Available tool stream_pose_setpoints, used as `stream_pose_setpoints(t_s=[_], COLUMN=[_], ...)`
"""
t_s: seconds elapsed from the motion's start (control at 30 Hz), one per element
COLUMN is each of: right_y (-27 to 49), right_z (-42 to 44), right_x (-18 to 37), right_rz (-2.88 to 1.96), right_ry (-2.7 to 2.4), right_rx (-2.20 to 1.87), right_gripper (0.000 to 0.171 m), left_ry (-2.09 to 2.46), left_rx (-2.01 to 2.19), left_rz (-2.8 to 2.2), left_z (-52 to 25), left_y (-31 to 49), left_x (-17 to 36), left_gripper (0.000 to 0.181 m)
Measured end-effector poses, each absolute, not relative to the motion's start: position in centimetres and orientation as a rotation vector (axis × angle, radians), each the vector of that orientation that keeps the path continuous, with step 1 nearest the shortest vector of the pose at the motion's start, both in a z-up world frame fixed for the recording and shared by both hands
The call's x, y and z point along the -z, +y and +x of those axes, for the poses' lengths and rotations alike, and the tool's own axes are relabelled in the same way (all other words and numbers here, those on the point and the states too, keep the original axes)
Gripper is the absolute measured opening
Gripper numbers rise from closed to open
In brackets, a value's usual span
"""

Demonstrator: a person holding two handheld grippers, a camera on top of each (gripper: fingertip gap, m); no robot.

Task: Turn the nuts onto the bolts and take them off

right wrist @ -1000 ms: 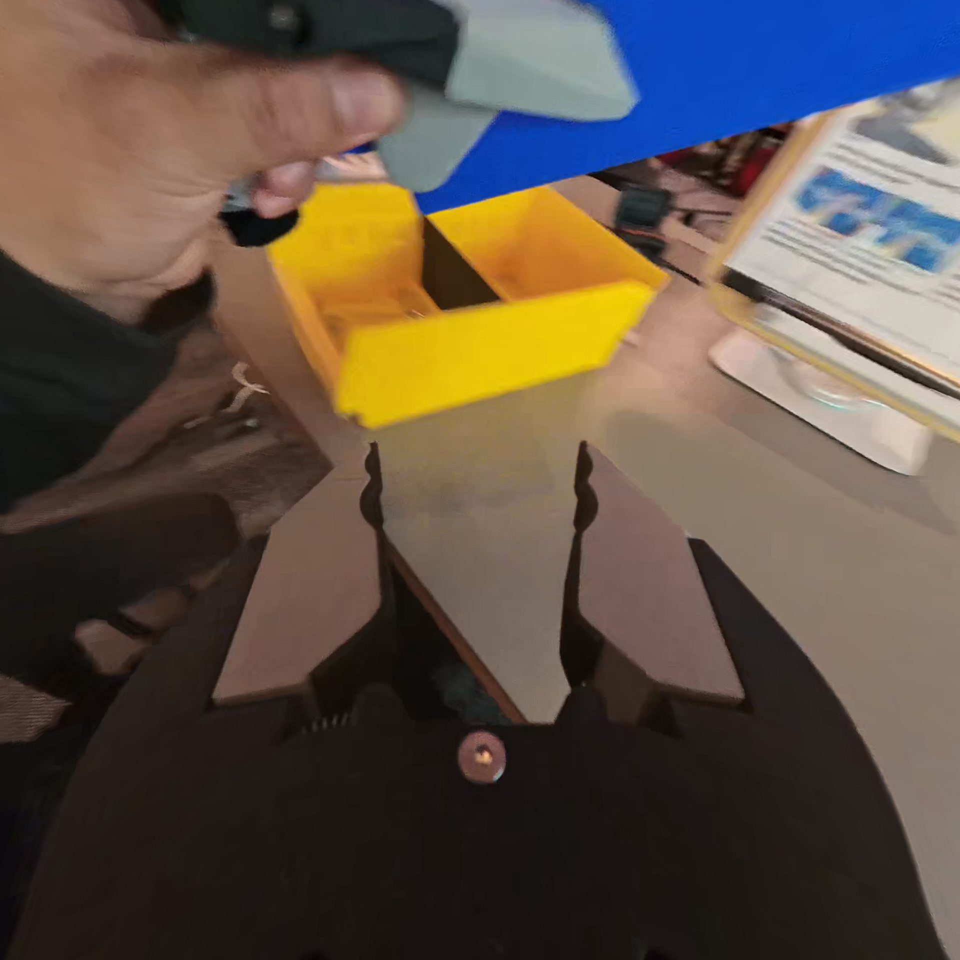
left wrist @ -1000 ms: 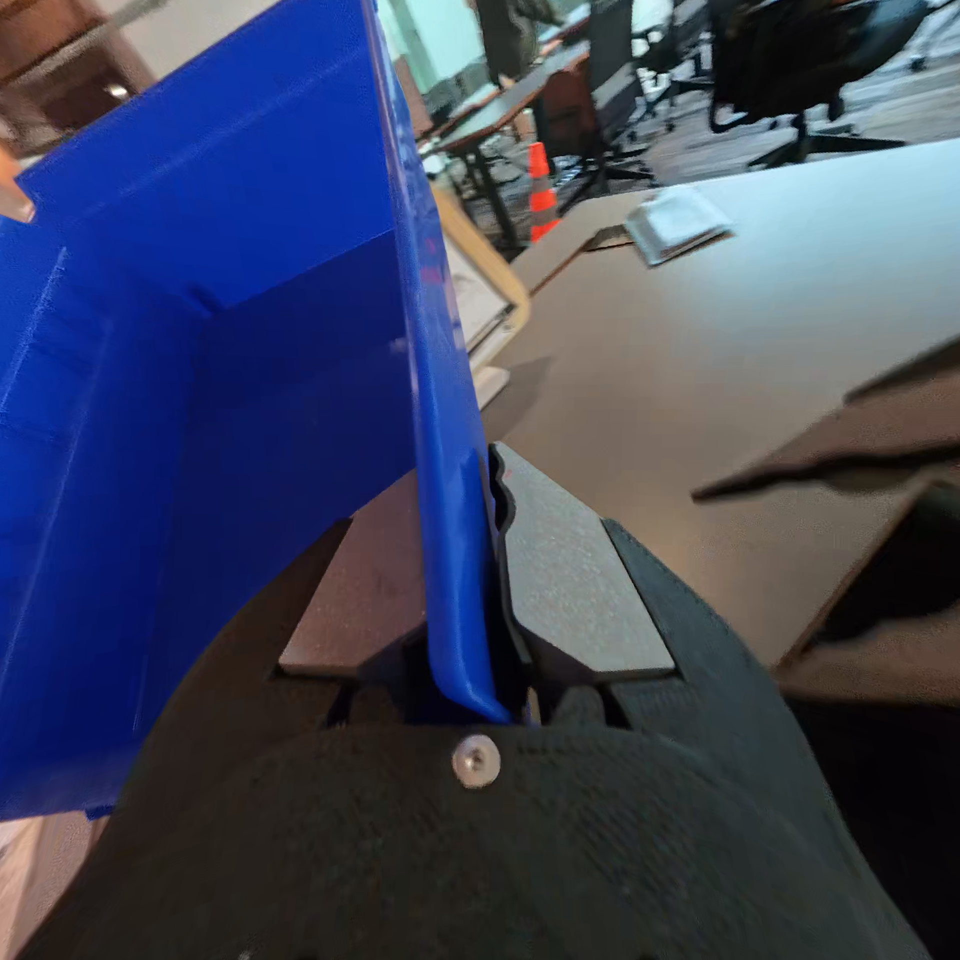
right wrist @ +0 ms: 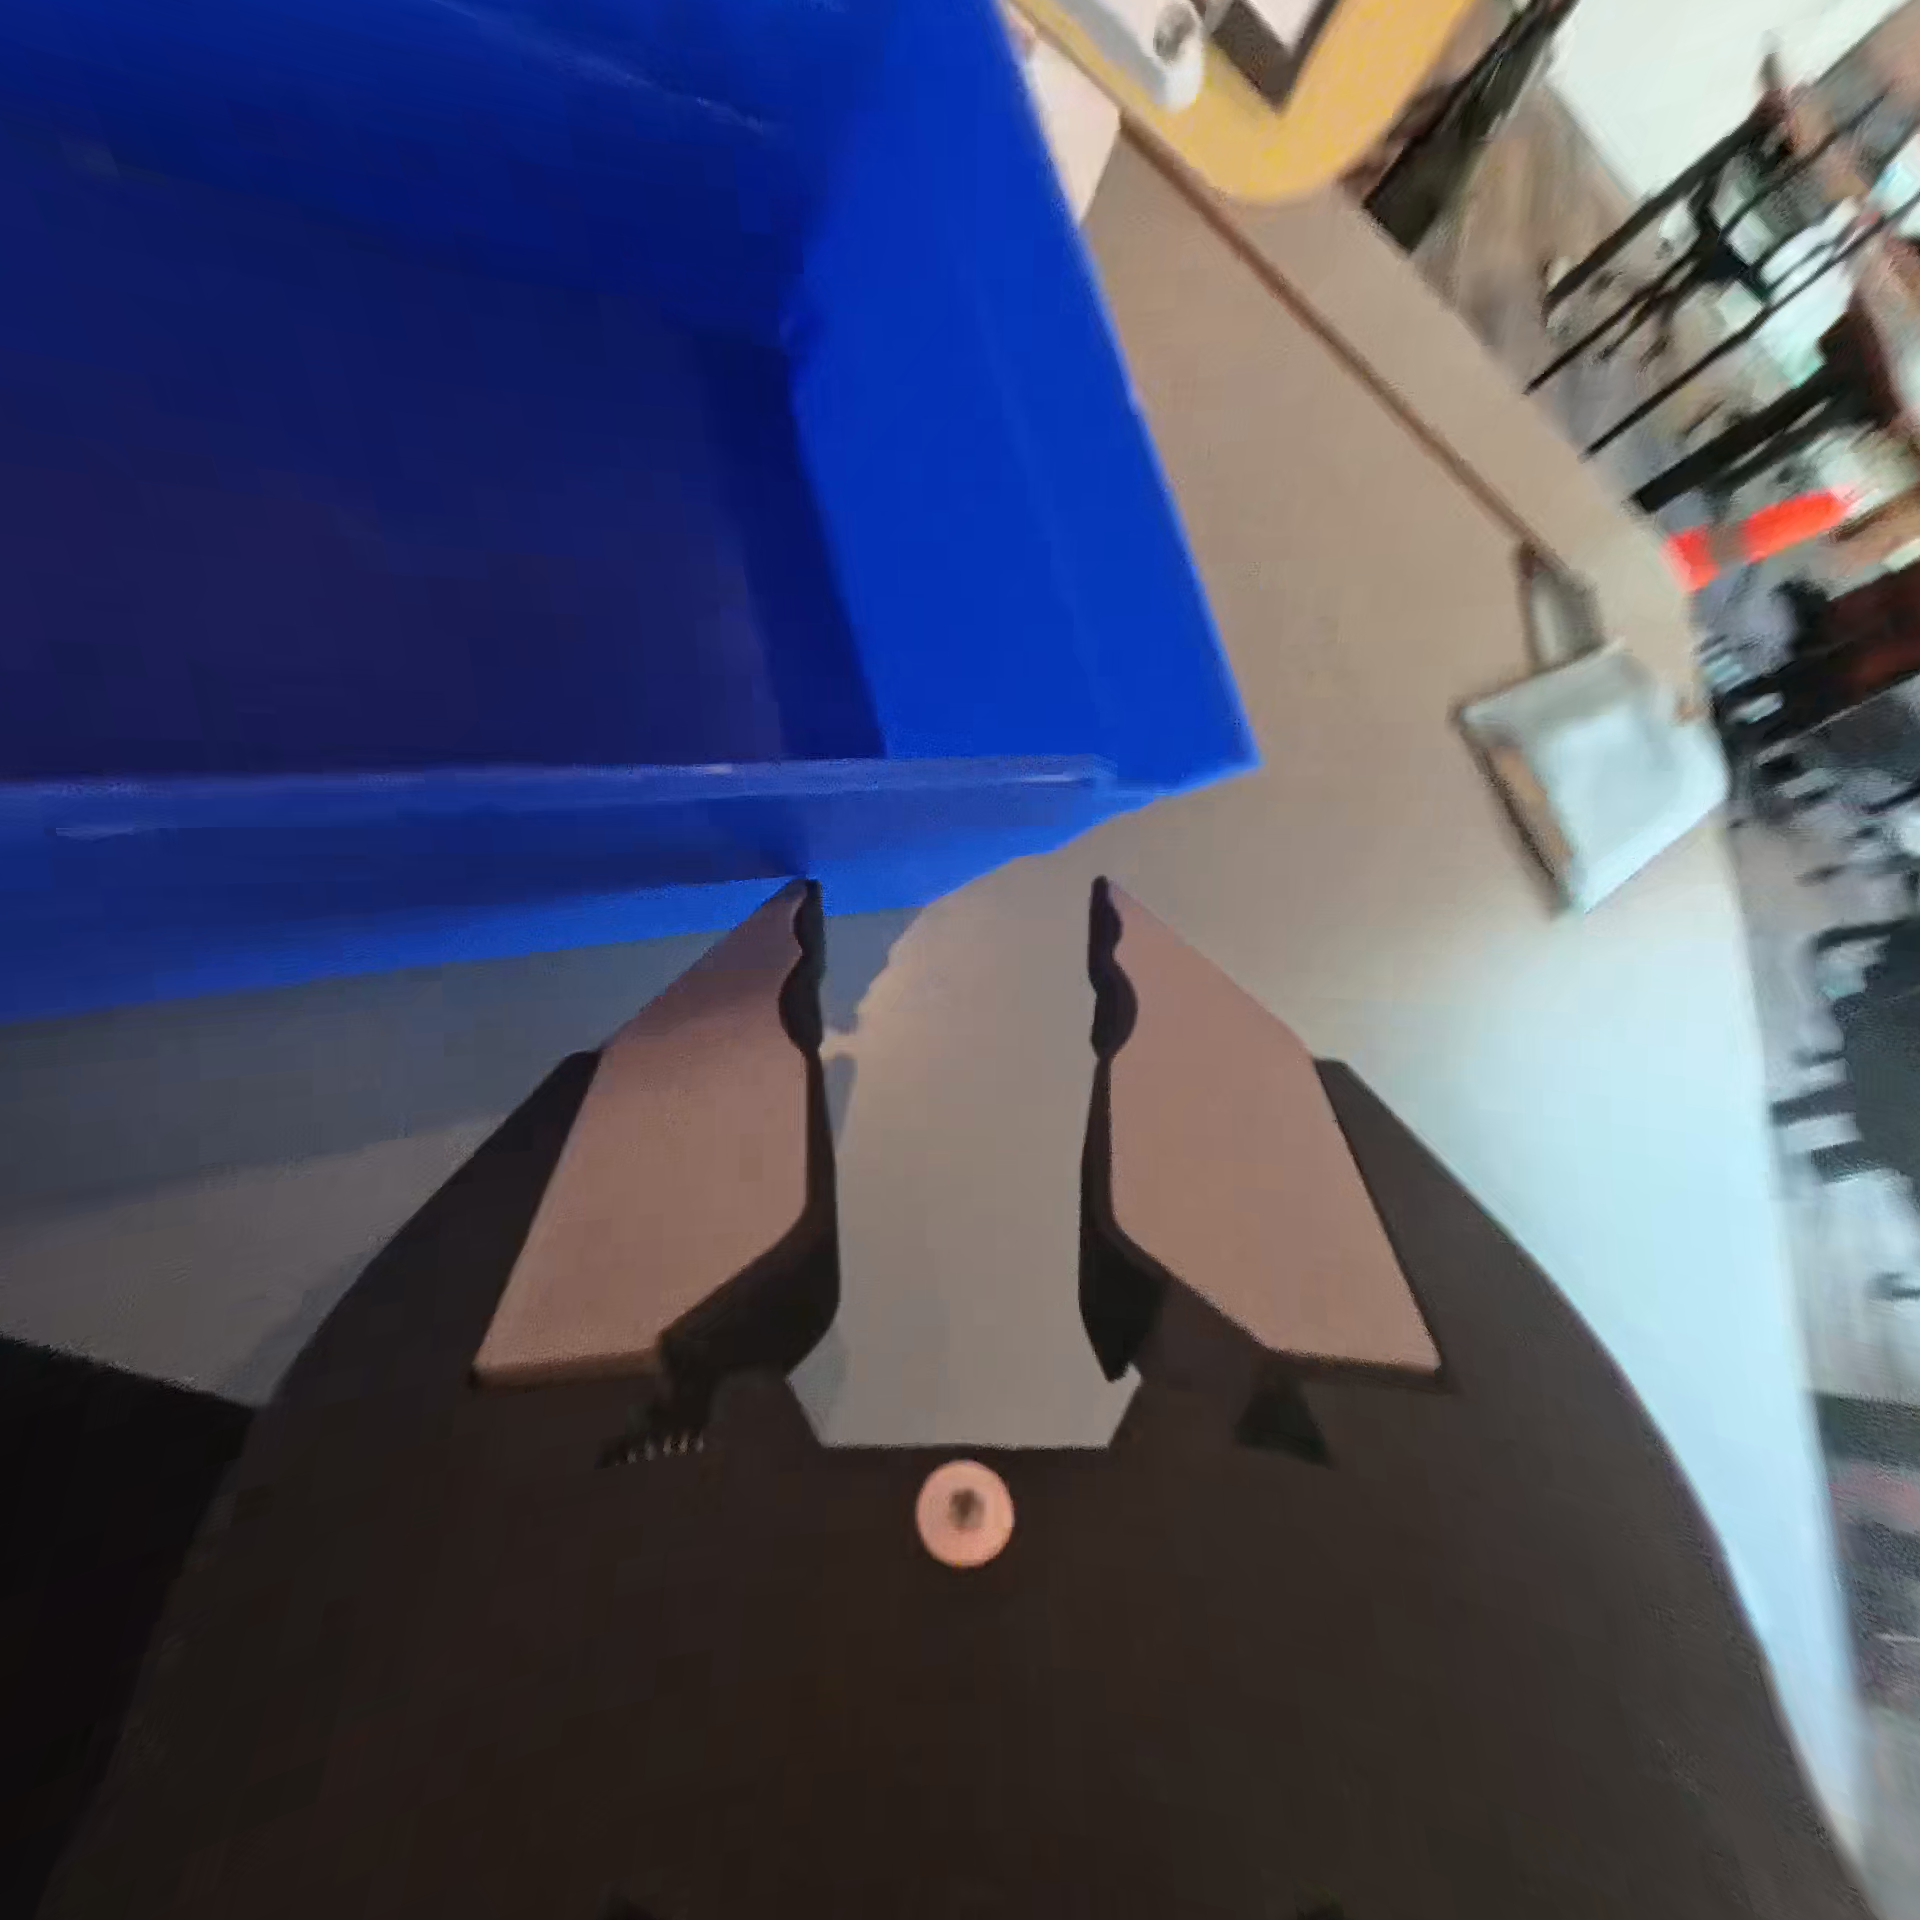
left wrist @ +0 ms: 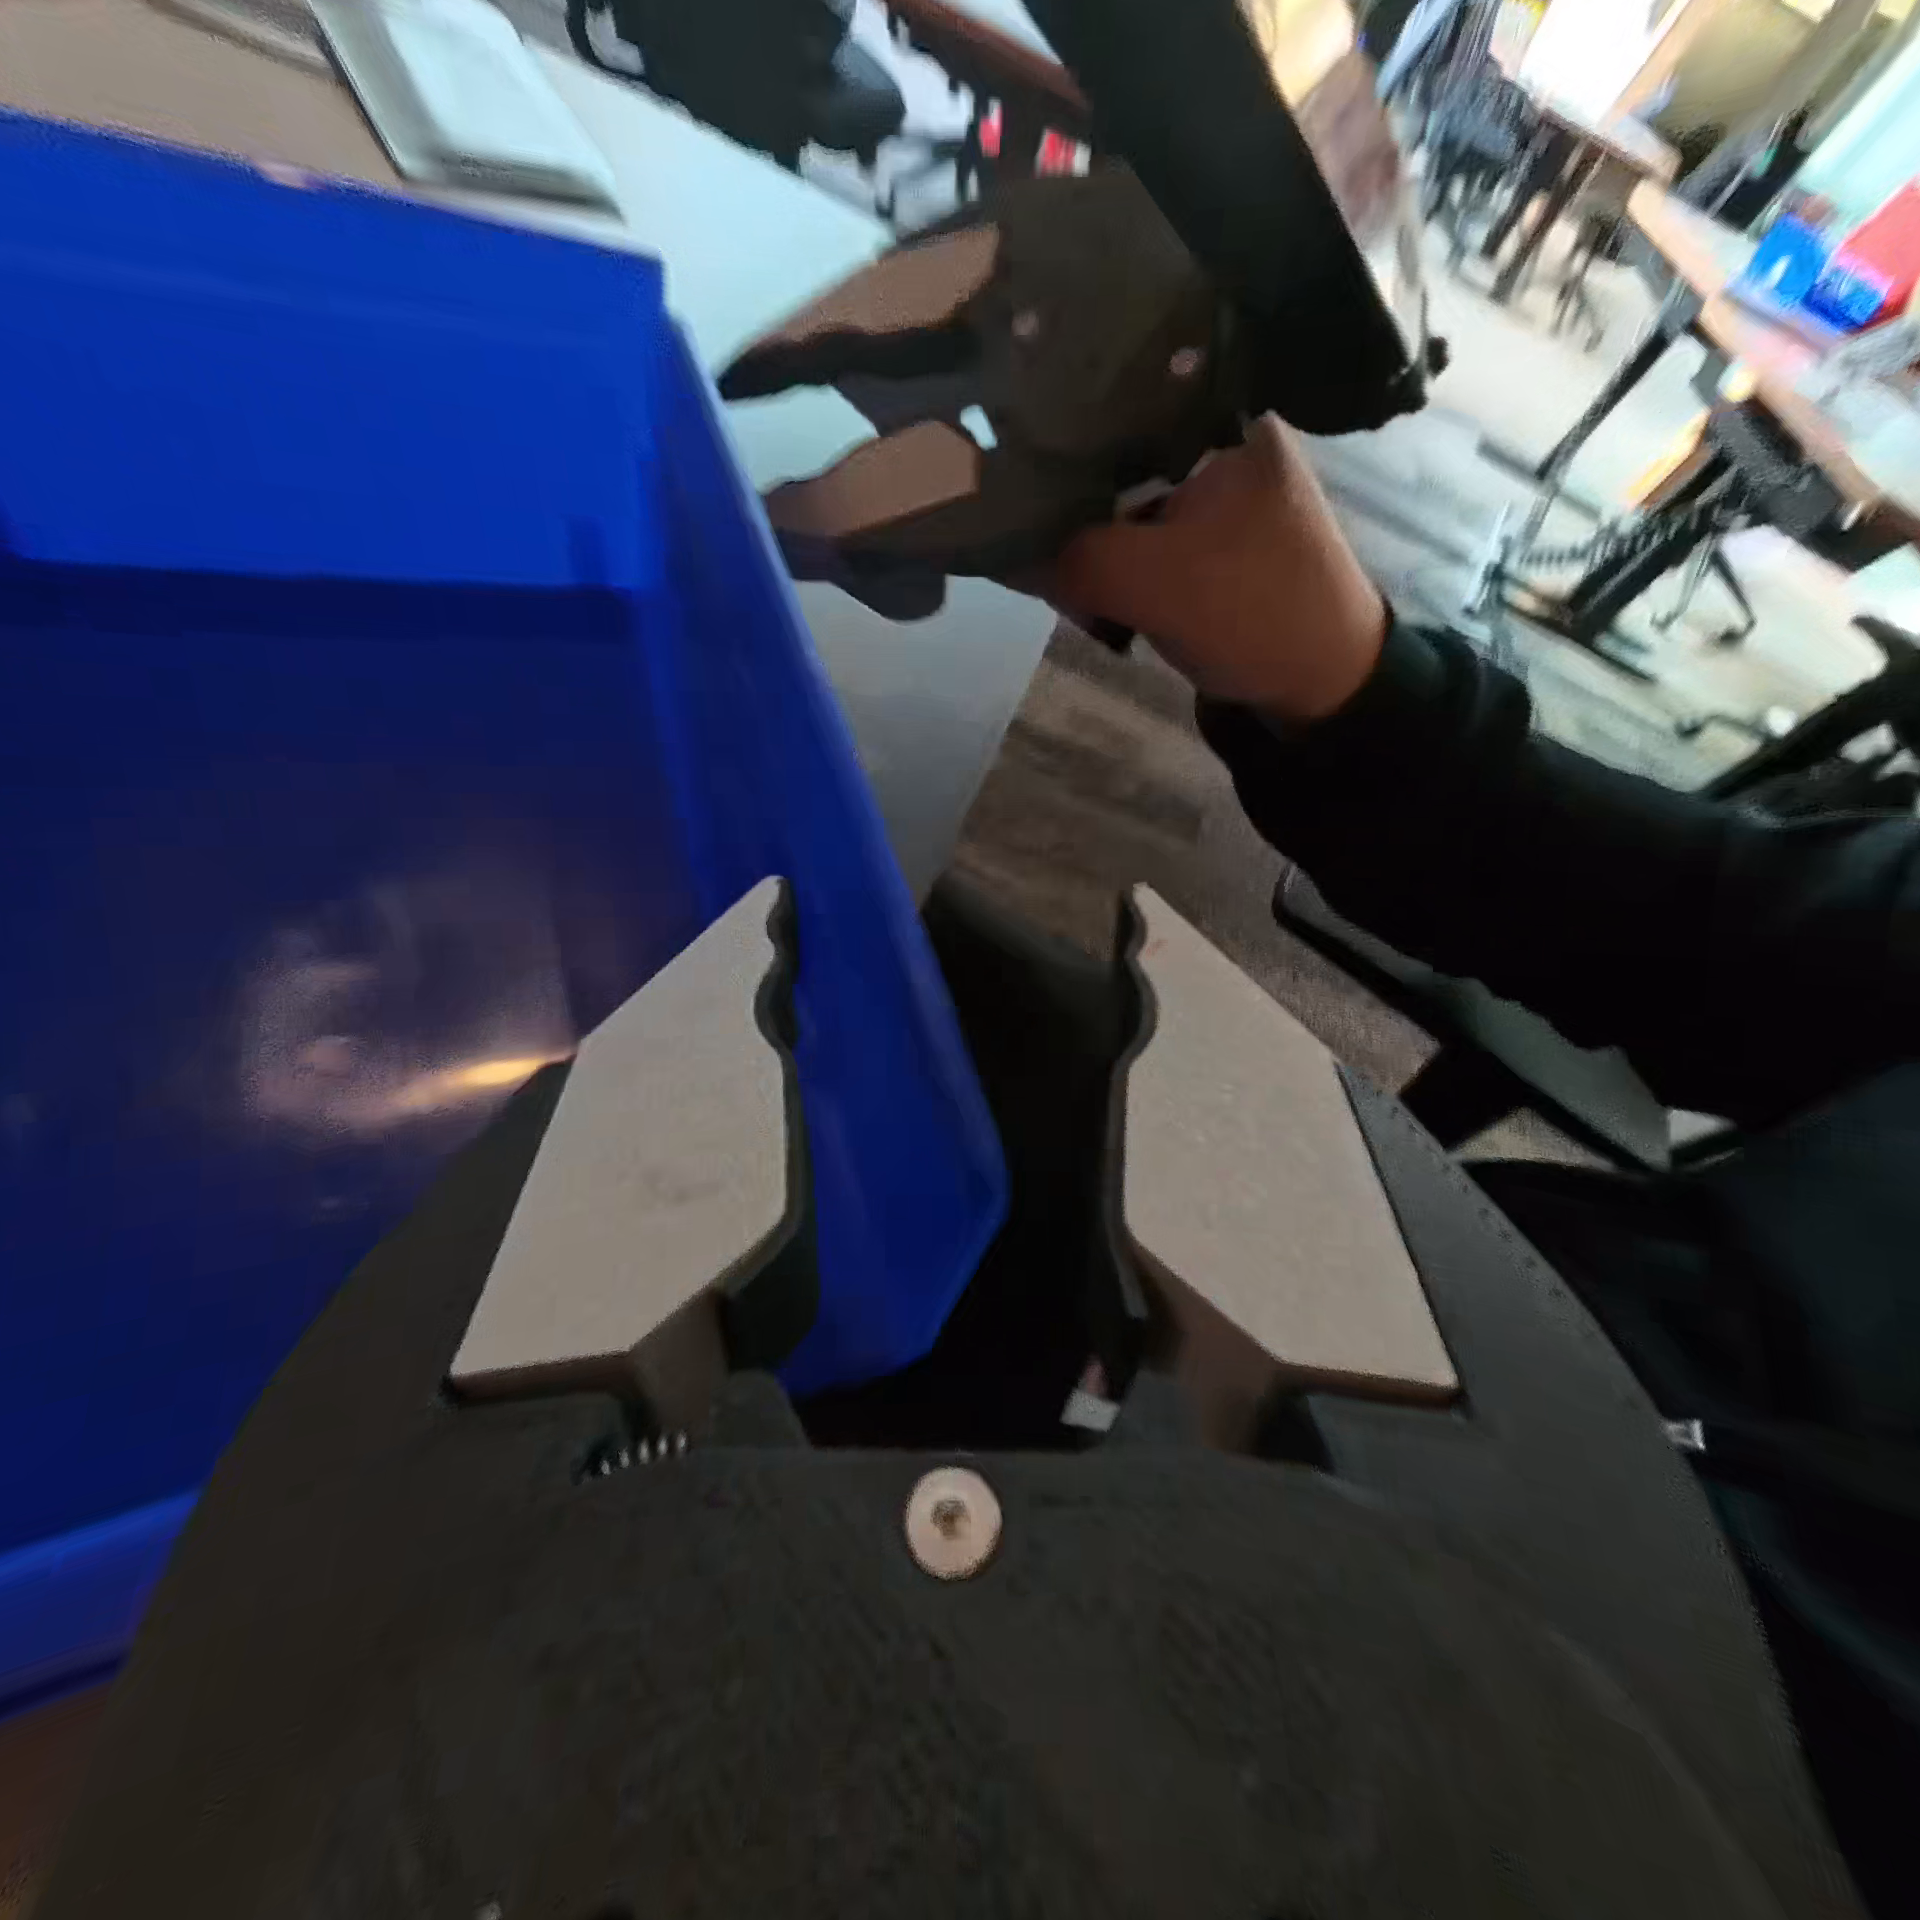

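in the left wrist view my left gripper [left wrist: 956, 935] has its jaws spread, the blue bin [left wrist: 364, 727] wall just beside the left finger, not pinched. beyond the bin my right gripper [left wrist: 790, 447] hangs in a hand [left wrist: 1226, 582] above the desk [left wrist: 914, 665], jaws parted.

in the right wrist view the right gripper [right wrist: 951, 904] is spread and empty, its left tip at the blue bin's [right wrist: 468, 468] near corner. i judge both sit here to steady or reach into the bin. no nuts or bolts show, so i cannot tell where they are or how they point.
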State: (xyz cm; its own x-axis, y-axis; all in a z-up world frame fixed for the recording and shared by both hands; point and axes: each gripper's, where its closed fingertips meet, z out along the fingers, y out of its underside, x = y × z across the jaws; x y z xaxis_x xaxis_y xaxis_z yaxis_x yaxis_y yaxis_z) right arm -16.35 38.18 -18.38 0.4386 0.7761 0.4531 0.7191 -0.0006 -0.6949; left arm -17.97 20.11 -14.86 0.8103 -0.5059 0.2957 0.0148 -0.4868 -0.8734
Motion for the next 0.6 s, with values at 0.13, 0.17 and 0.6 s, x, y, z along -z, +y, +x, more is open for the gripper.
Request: stream_pose_setpoints(t_s=[0.13, 0.17, 0.6], right_y=[34.9, 34.0, 36.2], right_z=[-17.5, -18.0, -14.8], right_x=[16.8, 16.8, 15.6], right_rz=[-1.7, -1.674, -1.725], right_ry=[-1.262, -1.283, -1.256], right_rx=[-0.399, -0.409, -0.292], right_gripper=[0.051, 0.051, 0.054], left_ry=[0.293, 0.282, 0.41], left_rx=[0.544, 0.569, 0.431], left_rz=[-1.89, -1.922, -1.866], left_z=[-20.8, -20.5, -18.3], left_y=[22.2, 22.9, 25.2], left_x=[14.1, 15.0, 13.0], left_gripper=[0.044, 0.034, 0.048])
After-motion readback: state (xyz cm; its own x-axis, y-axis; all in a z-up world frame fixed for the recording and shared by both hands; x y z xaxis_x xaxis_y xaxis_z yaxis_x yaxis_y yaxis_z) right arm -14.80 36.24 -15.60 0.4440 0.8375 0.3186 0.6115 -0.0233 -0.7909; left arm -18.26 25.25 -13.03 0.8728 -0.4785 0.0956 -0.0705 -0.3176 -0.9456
